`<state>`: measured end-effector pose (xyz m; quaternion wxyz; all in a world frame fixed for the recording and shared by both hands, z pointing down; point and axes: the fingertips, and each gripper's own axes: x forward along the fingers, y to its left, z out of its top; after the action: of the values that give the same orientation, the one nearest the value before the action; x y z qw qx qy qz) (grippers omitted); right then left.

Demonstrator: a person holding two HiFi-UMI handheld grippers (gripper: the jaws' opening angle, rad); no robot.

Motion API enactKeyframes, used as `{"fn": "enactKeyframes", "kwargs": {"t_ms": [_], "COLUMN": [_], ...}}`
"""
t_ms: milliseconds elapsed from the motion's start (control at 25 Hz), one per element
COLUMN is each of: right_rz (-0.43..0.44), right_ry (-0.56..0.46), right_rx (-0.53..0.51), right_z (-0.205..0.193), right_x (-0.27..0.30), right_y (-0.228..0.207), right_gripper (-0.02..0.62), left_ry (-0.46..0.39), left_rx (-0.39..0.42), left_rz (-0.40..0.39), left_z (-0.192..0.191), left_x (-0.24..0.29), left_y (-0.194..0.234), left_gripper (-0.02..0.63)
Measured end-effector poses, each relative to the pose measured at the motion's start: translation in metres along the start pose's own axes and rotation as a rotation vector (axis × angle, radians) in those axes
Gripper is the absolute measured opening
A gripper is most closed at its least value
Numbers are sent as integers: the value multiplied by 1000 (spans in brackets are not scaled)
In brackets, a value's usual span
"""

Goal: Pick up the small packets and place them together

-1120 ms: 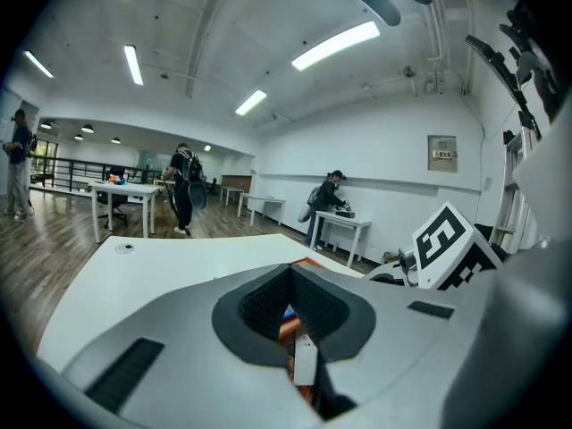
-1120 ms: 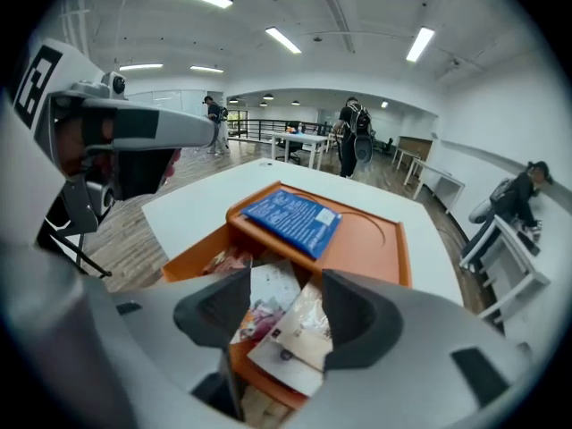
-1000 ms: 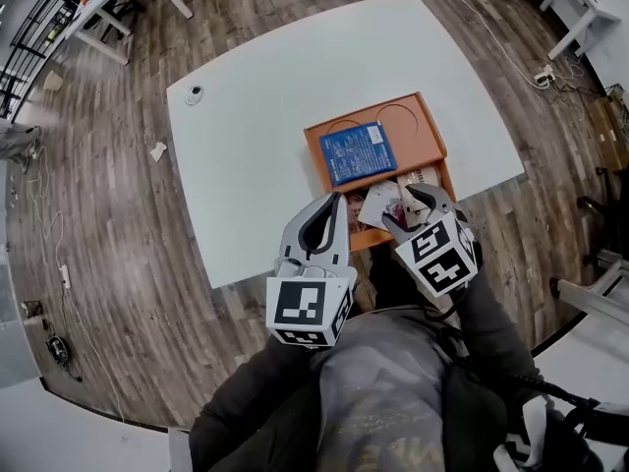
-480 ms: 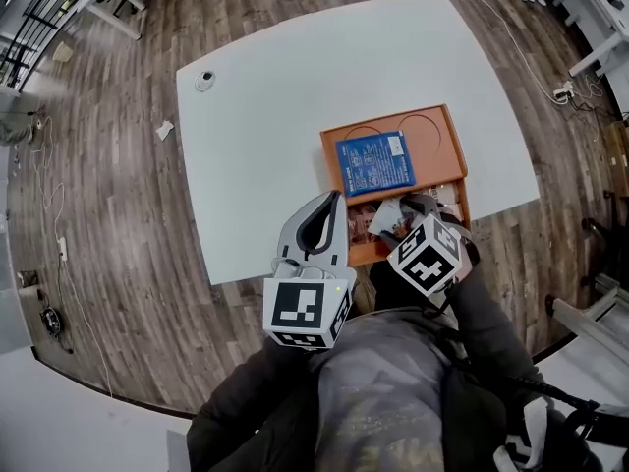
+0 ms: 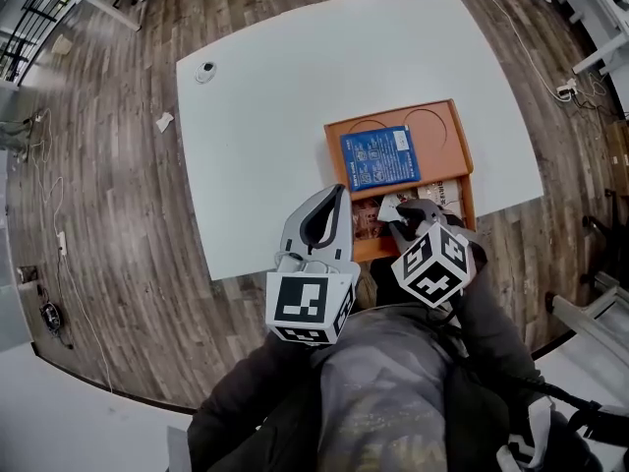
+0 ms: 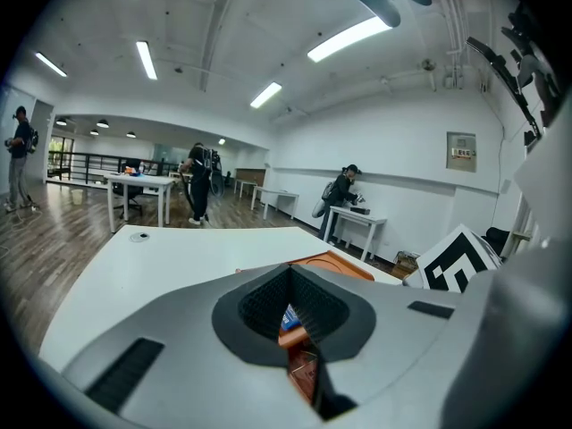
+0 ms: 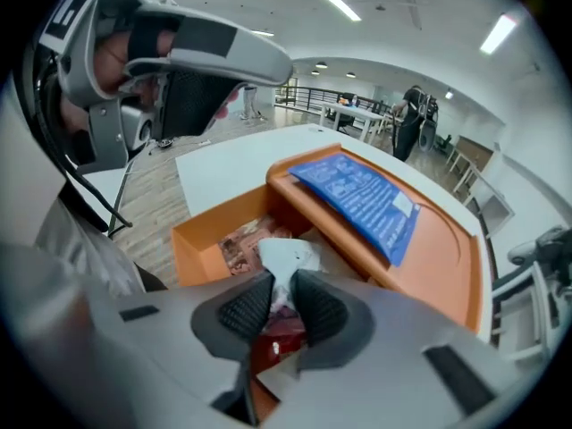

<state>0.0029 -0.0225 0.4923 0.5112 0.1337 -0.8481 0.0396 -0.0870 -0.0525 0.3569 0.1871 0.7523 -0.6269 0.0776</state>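
Observation:
An orange tray (image 5: 450, 134) lies on the white table's near right part, with a flat blue packet (image 5: 378, 155) on its upper deck. Its lower compartment holds small packets: a brownish one (image 7: 239, 241) and a white-and-red one (image 7: 286, 256). My right gripper (image 5: 405, 220) reaches into that compartment. In the right gripper view its jaws (image 7: 284, 304) are closing, and the white-and-red packet is pinched between the pads. My left gripper (image 5: 320, 220) hovers at the table's near edge, just left of the tray, shut and empty. In its own view the left gripper (image 6: 293, 315) shows only a slit.
The white table (image 5: 295, 96) carries a small round object (image 5: 204, 72) near its far left corner. A scrap of paper (image 5: 163, 122) lies on the wood floor left of it. More tables and people stand farther off in the room.
My right gripper has sunk lower into the tray's compartment and its jaws have come together around the white-and-red packet. The left gripper has hardly moved.

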Motion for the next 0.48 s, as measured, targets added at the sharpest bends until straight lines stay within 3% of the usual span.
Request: {"fn": "enactKeyframes", "kwargs": {"t_ms": [480], "right_rz": [-114], "right_ry": [-121], "right_rx": [7], "right_z": [32], "right_x": [-54], "right_y": [19], "right_gripper": [81], "left_ry": [-88], "left_rx": [54], "left_rz": [-70], "left_z": [26], "left_x": [-38], "left_y": [-24], "left_gripper": [-2]}}
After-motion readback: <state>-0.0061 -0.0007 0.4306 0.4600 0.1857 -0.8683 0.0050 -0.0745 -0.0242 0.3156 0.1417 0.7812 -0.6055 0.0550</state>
